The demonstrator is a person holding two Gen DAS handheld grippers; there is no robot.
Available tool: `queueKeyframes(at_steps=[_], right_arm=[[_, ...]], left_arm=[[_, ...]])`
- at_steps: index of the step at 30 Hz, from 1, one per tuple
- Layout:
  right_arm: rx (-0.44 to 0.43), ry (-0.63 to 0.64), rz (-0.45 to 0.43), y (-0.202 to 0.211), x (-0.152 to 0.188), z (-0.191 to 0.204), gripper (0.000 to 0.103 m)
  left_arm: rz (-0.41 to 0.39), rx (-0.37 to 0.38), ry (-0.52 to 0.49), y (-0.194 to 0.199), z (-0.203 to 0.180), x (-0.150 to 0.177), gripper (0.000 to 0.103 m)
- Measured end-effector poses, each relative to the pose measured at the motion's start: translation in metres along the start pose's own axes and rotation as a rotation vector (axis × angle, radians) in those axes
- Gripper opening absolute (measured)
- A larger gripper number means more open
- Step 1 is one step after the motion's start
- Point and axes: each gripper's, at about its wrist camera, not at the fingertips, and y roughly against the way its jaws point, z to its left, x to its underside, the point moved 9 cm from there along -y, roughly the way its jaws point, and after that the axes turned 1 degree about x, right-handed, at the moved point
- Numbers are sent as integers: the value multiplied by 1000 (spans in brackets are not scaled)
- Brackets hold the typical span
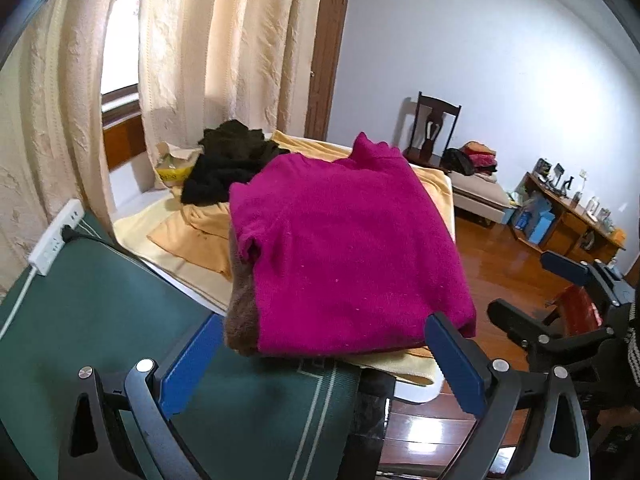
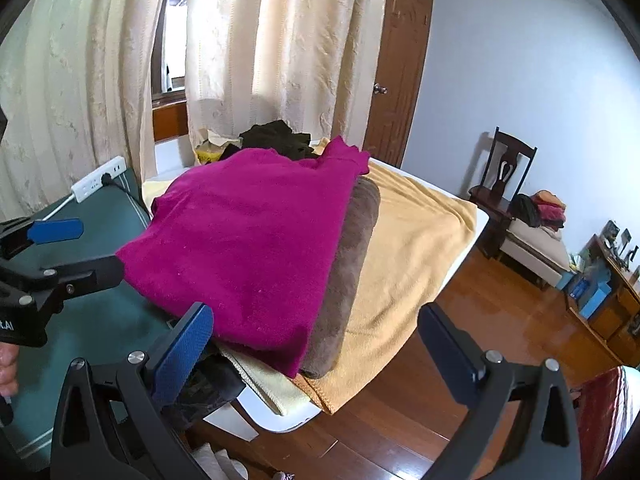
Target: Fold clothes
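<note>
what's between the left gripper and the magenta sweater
Nothing visible. The left gripper is open, its blue fingers flanking the near edge of the folded magenta sweater, which lies on a brown garment. Only bare green mat lies below the gap.

Cream curtains (image 2: pixel 248 48) behind, brown door (image 2: pixel 400 64) at right, white power strip (image 1: pixel 56 236) w/ black plug on green mat (image 1: pixel 92 320), dark wood chair (image 2: pixel 506 176) by the wall, cluttered desk (image 1: pixel 572 212) far right.
</note>
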Motion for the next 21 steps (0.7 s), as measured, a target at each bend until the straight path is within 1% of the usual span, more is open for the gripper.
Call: queueKeyframes(at_steps=[4, 10, 18, 21], right_arm=[[-4, 4, -17, 5, -3, 1, 102], [-3, 6, -30, 7, -5, 1, 102], [8, 11, -30, 7, -4, 3, 102], [7, 16, -28, 5, -3, 5, 102]], left_arm=[[-12, -28, -20, 18, -9, 7, 102], [-18, -48, -40, 50, -25, 18, 102], [-19, -51, -46, 75, -39, 26, 102], [-25, -53, -60, 78, -42, 27, 102]])
